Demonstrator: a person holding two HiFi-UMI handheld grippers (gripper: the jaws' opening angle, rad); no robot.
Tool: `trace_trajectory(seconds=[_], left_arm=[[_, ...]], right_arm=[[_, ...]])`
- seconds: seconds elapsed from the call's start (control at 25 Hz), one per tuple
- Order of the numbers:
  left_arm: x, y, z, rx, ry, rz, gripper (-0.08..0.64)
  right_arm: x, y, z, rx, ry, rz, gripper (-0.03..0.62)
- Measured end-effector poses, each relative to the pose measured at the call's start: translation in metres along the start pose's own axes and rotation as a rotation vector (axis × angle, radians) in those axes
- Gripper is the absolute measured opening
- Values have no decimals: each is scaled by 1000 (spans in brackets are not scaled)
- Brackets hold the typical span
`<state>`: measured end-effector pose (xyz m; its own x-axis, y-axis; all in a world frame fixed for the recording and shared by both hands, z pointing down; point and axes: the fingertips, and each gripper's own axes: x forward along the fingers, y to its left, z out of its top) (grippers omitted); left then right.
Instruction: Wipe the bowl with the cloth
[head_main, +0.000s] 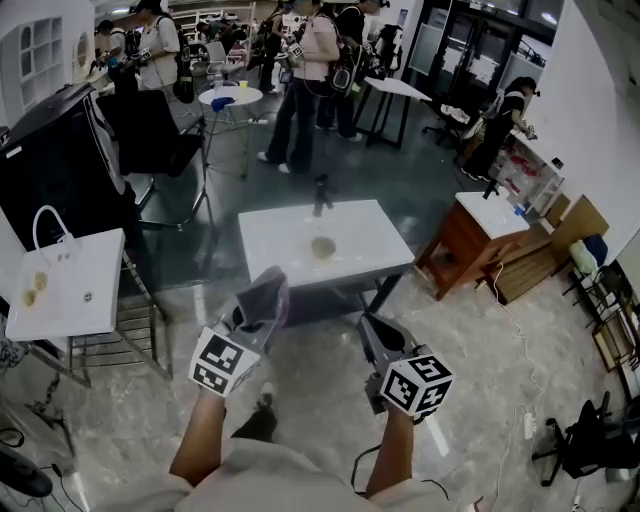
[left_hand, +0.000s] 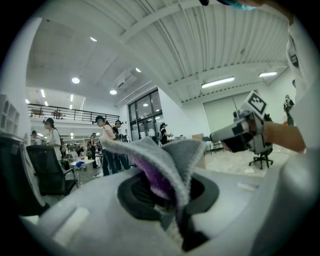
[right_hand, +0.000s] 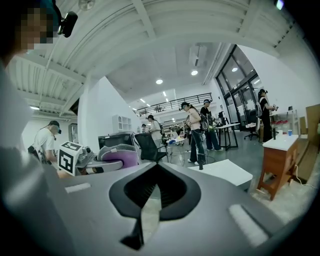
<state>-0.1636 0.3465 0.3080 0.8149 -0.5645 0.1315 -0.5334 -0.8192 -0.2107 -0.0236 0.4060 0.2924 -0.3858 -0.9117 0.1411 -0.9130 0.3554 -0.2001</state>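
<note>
A small brownish bowl (head_main: 322, 247) sits near the middle of a white table (head_main: 275, 240), well ahead of both grippers. My left gripper (head_main: 258, 315) is shut on a folded grey and purple cloth (head_main: 268, 290), held in the air short of the table. In the left gripper view the cloth (left_hand: 165, 160) stands up out of the closed jaws. My right gripper (head_main: 372, 335) is level with the left one, shut and empty; its jaws (right_hand: 147, 210) meet with nothing between them. From the right gripper view the cloth (right_hand: 120, 155) shows at the left and the table (right_hand: 222, 172) ahead.
A dark upright object (head_main: 320, 195) stands at the table's far edge. A white side table with a bag (head_main: 70, 285) is at the left, a wooden cabinet (head_main: 470, 245) at the right. Several people stand behind. Cables lie on the floor (head_main: 525, 420).
</note>
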Motion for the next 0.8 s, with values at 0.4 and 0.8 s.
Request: trace_trajectory(seconds=[0.4, 0.8], left_arm=[[88, 58, -8, 4, -3, -4, 71], [185, 128, 0, 9, -13, -19, 71]], right_arm=[[81, -63, 6, 20, 28, 43, 6], [167, -123, 44, 11, 55, 79, 5]])
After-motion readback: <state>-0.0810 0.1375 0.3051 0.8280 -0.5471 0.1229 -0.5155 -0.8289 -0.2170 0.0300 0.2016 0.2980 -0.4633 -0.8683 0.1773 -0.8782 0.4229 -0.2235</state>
